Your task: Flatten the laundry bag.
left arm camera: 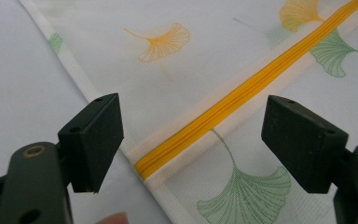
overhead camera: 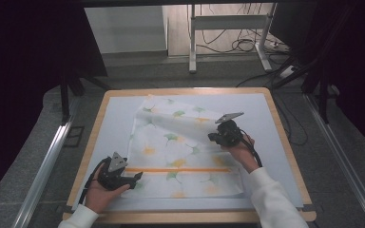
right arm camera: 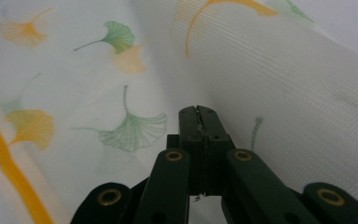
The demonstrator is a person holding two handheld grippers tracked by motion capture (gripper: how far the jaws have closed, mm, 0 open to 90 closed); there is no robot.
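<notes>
Nearest to us, our left gripper sits low at the near-left corner of the white mesh laundry bag printed with green and orange ginkgo leaves. Its jaws stand wide apart, nothing pinched. In the left gripper view the bag's hemmed edge and the start of its orange zipper lie flat on the table in the gap between the two black pads, touching neither.

The zipper runs as a straight stripe across the near part of the bag, from just beside that left gripper toward the right edge.

Farther up, past the zipper, our right gripper is on the bag's right side. Its jaws are closed tight, pads together; in the right gripper view we see the mesh rising in a fold right beside the fingertips, and whether a layer is caught between them we cannot tell.

Beyond that, the bag's far corner lies skewed on the pale blue mat covering the wooden table.
</notes>
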